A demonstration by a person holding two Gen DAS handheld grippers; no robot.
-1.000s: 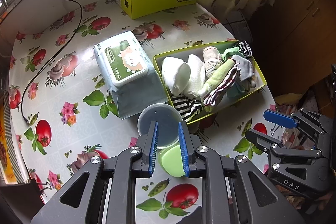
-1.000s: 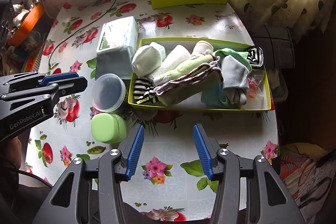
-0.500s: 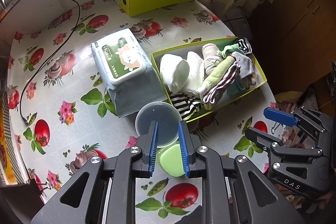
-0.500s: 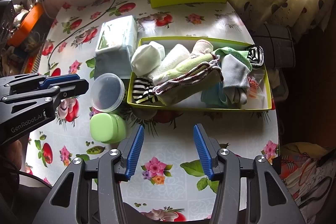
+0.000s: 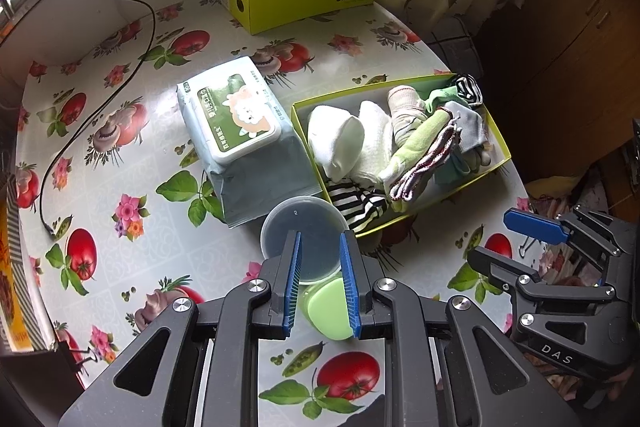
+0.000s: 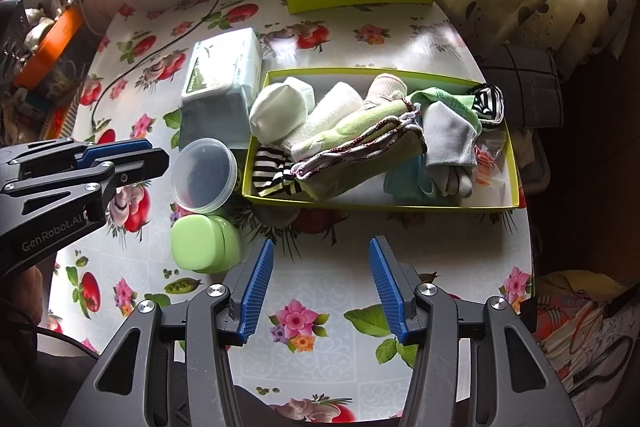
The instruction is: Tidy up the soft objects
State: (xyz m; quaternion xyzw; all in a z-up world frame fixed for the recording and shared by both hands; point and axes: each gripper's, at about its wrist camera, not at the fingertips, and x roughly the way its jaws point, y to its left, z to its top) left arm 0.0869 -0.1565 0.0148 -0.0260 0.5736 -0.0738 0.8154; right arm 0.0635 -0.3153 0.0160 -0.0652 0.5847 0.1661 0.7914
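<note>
The left gripper [image 5: 319,269] hovers narrowly parted and empty above a clear tub [image 5: 303,239] and green case [image 5: 326,311]. The right gripper [image 6: 321,287] (jaws wide, empty) hangs over the flowered surface [image 6: 320,247]. Beyond, socks [image 6: 360,131] fill a yellow-green box [image 6: 380,205].

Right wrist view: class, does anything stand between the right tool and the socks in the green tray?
Nothing visible does. The right tool hangs open over bare tablecloth, facing the tray's near wall. The green case and clear tub stand off to its left.
</note>
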